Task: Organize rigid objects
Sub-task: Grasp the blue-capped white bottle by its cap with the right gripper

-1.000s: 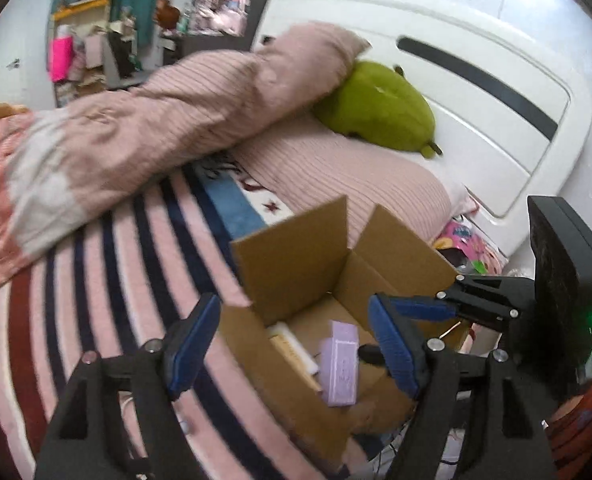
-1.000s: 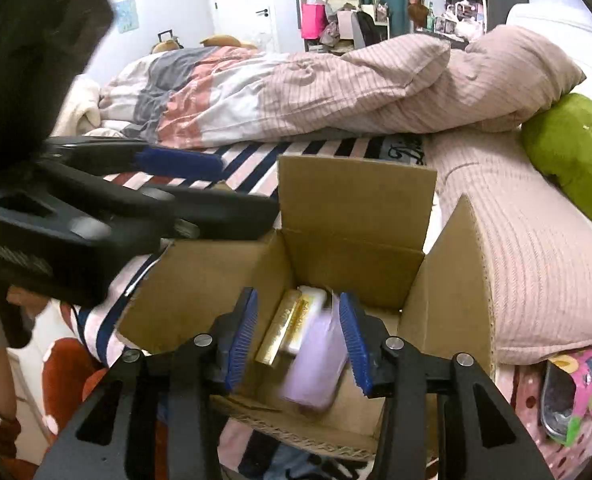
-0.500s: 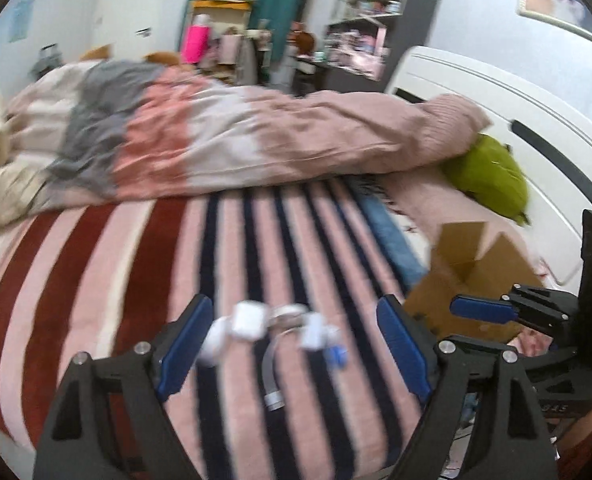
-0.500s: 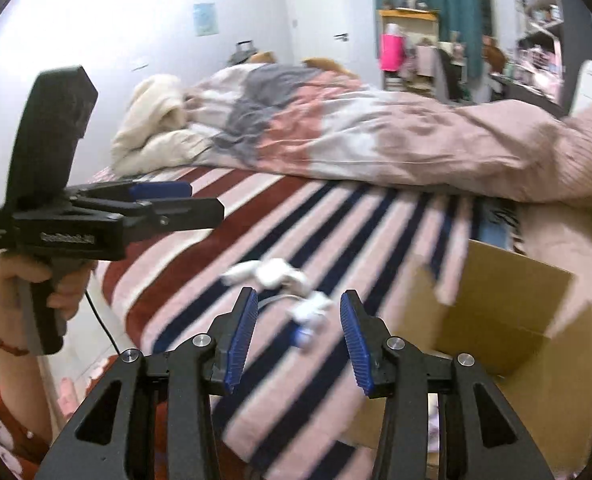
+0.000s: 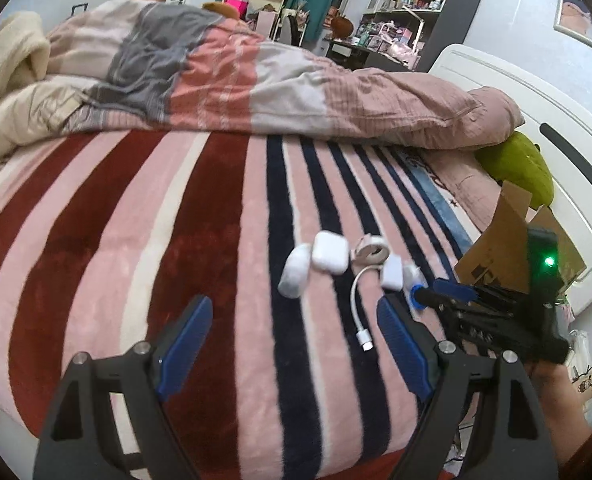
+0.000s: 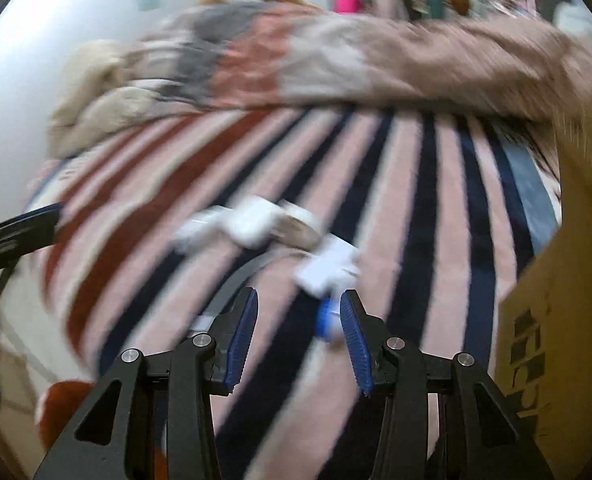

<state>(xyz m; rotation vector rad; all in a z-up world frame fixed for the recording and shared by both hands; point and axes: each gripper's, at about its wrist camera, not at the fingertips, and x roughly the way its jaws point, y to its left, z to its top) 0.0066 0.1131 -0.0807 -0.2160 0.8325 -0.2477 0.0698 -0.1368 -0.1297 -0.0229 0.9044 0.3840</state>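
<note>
Small white items lie together on the striped blanket (image 5: pixel 176 240): an earbud case (image 5: pixel 328 256), an oval white case (image 5: pixel 295 271), a rolled strap (image 5: pixel 371 249), a square charger (image 5: pixel 392 273), a white cable (image 5: pixel 360 312) and a blue-capped piece (image 6: pixel 327 320). My left gripper (image 5: pixel 296 344) is open and empty, just short of them. My right gripper (image 6: pixel 297 332) is open, low over the blanket, the blue-capped piece beside its right finger; it also shows in the left wrist view (image 5: pixel 447 294). The right wrist view is blurred.
An open cardboard box (image 5: pixel 511 236) stands at the bed's right edge, next to the items (image 6: pixel 567 280). A rumpled duvet (image 5: pixel 256 80) lies across the far side. A green plush (image 5: pixel 515 168) rests by the white headboard (image 5: pixel 555 120).
Both grippers have swung from over the box to the white items on the blanket. The right gripper let the purple box fall into the carton and has dropped low near the blue-capped piece.
</note>
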